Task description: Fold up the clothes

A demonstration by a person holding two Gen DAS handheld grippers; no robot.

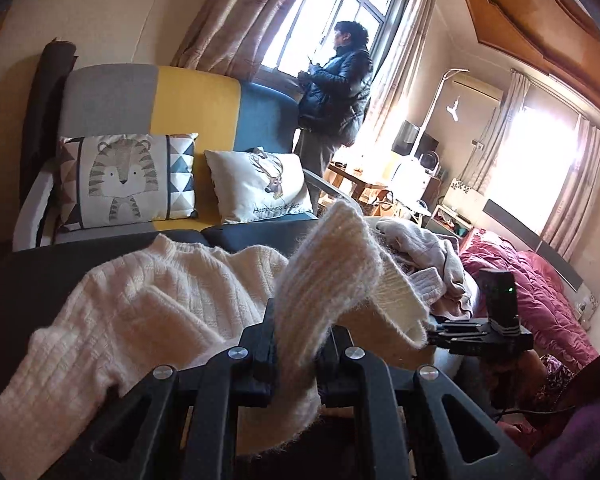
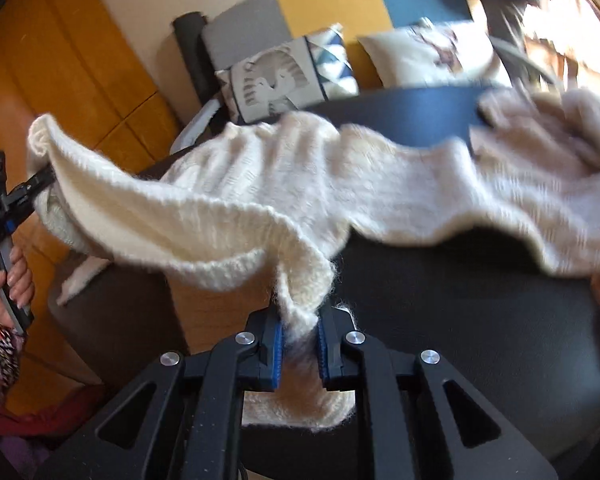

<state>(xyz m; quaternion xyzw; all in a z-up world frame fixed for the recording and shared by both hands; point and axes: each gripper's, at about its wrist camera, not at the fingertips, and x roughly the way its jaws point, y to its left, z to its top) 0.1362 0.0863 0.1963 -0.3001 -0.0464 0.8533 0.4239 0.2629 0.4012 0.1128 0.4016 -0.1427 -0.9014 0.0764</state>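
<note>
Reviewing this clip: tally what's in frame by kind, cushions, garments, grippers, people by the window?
Cushions: 2, tiger, deer
Garments: 2, cream sweater, pinkish heap
Grippers: 2, left, right
People by window: 1
Total: 7

Sweater [image 1: 172, 292]: cream-white ribbed knit with a fuzzy nap; unfolded and rumpled; body spread across a dark surface [image 1: 32, 280] in front of the sofa; one cuffed sleeve trails toward the near left edge in the left wrist view; part of the knit is lifted clear of the surface and stretched in a sagging band [image 2: 228, 216]; one raised edge stands up as a narrow, twisted strip [image 1: 332, 264], the fabric bunched at its lower end; ribbed hem folded over beside it. Second pile of clothes [image 1: 416, 248]: pale beige-pink knits, crumpled in a heap, lying just beyond the sweater.
</note>
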